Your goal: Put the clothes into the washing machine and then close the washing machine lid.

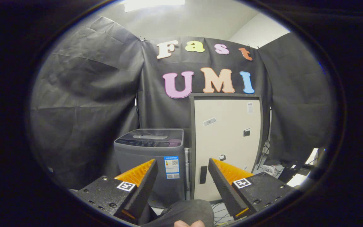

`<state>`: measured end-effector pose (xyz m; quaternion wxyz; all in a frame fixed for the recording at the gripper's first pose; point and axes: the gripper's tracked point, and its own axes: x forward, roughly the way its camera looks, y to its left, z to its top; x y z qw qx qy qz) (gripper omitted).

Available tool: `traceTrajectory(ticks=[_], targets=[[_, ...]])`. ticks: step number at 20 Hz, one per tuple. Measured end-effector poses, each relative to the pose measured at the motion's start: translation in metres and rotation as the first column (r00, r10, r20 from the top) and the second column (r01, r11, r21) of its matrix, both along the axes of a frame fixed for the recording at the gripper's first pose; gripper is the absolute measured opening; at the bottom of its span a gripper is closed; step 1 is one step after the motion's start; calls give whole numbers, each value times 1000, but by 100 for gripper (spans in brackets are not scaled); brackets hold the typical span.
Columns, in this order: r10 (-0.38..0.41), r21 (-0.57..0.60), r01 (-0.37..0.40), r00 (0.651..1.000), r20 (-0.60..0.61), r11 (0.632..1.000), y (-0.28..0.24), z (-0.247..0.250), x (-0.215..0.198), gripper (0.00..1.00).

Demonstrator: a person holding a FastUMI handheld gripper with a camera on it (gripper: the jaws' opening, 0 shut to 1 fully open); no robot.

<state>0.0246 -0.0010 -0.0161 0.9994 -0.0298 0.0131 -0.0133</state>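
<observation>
the gripper (183, 176) stands wide, nothing between its fingers. beyond them, well off, the washer (151, 157) sits against the black wall, just beside a pale cabinet (227, 138). its lid (152, 138) lies flat and down. no clothes are in sight outside the machine; a dark grey cloth (184, 212) shows low between the fingers, near a bit of a hand (189, 224), but i can't tell if it is laundry or a sleeve or trouser. a shut lid fits two stages: wash already in and closed up, or the drum yet to be opened and loaded. i can't tell which. either way the tool is far from the washer, so any work on it means coming close.
</observation>
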Motion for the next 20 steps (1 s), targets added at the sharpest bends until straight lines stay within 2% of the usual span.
traceTrajectory(ticks=[20], targets=[[6, -8, -6, 1000, -2, 1000, 1, -1, -1, 97]])
